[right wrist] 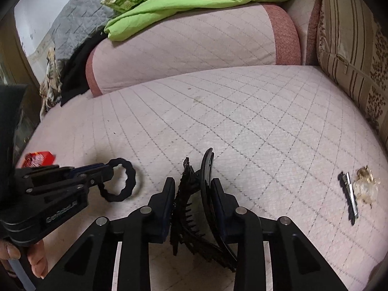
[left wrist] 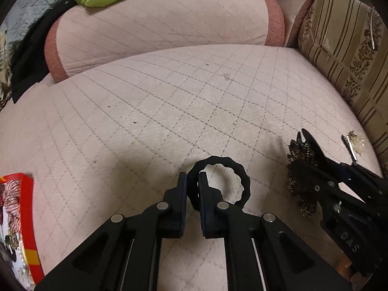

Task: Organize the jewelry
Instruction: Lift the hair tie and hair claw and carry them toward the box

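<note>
A black wavy hair ring point(left wrist: 238, 169) hangs just above the quilted pink cushion point(left wrist: 169, 111). My left gripper point(left wrist: 193, 179) is shut on the ring's left side. In the right wrist view the same ring point(right wrist: 128, 169) dangles from the left gripper point(right wrist: 106, 173). A black claw hair clip with a beaded side point(right wrist: 186, 194) stands between the fingers of my right gripper point(right wrist: 192, 186), which is shut on it. From the left wrist view the clip point(left wrist: 300, 177) shows at the right, held in the right gripper point(left wrist: 308, 148).
A red box point(left wrist: 26, 218) with striped cord and small pieces sits at the left edge, also seen as the red box point(right wrist: 38, 158). A thin hair pin point(right wrist: 350, 194) and a clear crumpled packet point(right wrist: 366, 186) lie at the right. A bolster point(left wrist: 157, 31) and a striped pillow point(left wrist: 344, 48) border the cushion.
</note>
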